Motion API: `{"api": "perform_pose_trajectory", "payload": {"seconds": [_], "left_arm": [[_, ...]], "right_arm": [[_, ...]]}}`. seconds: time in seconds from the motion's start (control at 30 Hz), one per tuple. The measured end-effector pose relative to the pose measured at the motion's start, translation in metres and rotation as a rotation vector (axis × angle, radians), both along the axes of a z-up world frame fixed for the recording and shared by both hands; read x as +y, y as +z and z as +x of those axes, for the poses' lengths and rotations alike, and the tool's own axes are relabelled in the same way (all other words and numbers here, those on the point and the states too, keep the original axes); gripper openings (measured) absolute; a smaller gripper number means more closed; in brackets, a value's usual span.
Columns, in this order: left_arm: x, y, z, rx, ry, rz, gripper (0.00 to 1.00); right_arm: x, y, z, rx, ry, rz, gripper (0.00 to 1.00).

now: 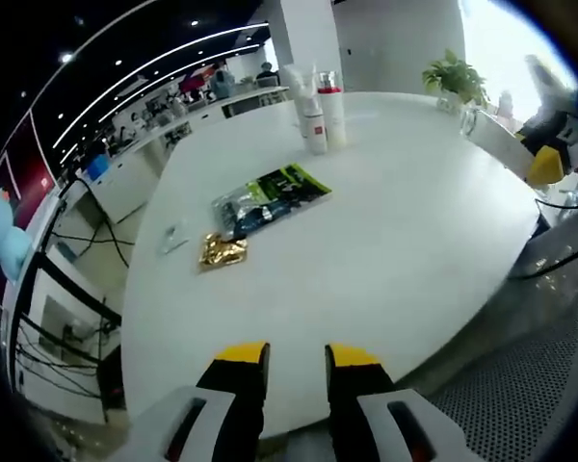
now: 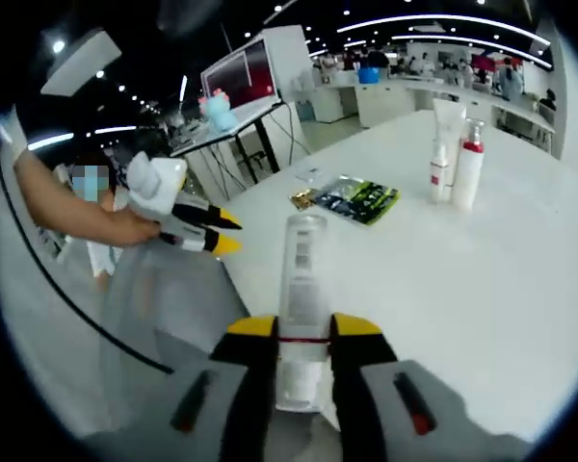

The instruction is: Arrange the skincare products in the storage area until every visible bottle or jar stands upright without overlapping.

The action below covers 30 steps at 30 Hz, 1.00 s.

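Right tongs [image 2: 303, 332] grip a tall clear bottle with a clear cap [image 2: 302, 308], yellow-tipped jaws pressed on both sides of its lower body, bottle lifted over the near edge of the round white surface [image 2: 520, 289]. Left tongs [image 1: 297, 358] sit parted with a narrow gap, holding nothing, hovering at the near edge of the surface [image 1: 414, 241]; in the right gripper view they show at the left [image 2: 222, 231], held in a person's hand [image 2: 135, 226]. At the far side of the surface stand a white bottle with a red band [image 1: 314, 120], a white tube with a red cap [image 1: 332, 108] just beside it, and a taller white tube [image 1: 299, 85] behind, all upright, probably touching. Mid-surface lie a flat green-and-black packet [image 1: 270, 197], a crumpled gold foil wrapper [image 1: 222, 250] near it, and a small clear sachet [image 1: 173, 237]. A potted green plant [image 1: 455, 77] stands at the far edge.
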State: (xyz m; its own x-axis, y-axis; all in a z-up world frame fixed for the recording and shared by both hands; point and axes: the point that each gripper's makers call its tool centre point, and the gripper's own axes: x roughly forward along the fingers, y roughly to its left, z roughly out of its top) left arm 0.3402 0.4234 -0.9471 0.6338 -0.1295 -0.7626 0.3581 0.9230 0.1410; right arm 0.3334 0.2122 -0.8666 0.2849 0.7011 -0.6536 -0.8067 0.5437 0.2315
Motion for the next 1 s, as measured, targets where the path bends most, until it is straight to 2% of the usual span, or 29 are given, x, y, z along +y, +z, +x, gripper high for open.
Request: {"api": "perform_pose_trajectory", "payload": {"seconds": [0.2,0.4,0.43,0.53,0.63,0.73,0.87,1.0], "left_arm": [[-0.002,0.002,0.001,-0.008,-0.005,-0.022,0.23],[-0.004,0.011,0.005,-0.06,-0.007,-0.052,0.21],[-0.005,0.015,0.008,-0.087,-0.006,-0.072,0.21],[-0.007,0.02,0.009,-0.117,-0.009,-0.09,0.21],[-0.007,0.02,0.009,-0.113,-0.003,-0.094,0.21],[-0.004,0.021,0.01,-0.119,0.016,-0.097,0.21],[-0.006,0.021,0.011,-0.122,0.006,-0.09,0.21],[-0.002,0.021,0.012,-0.126,0.027,-0.087,0.21]], "right_arm": [[-0.001,0.003,-0.01,0.008,-0.025,-0.039,0.21],[0.002,0.006,-0.02,0.009,-0.03,-0.086,0.21],[0.003,0.006,-0.021,0.009,-0.028,-0.087,0.21],[0.01,0.005,-0.024,0.014,-0.019,-0.089,0.21],[0.02,0.003,-0.028,0.035,0.009,-0.09,0.21],[0.031,0.006,-0.025,0.008,0.051,-0.097,0.21],[0.039,0.009,-0.02,0.012,0.056,-0.056,0.21],[0.04,0.013,-0.018,-0.004,0.089,-0.051,0.21]]}}
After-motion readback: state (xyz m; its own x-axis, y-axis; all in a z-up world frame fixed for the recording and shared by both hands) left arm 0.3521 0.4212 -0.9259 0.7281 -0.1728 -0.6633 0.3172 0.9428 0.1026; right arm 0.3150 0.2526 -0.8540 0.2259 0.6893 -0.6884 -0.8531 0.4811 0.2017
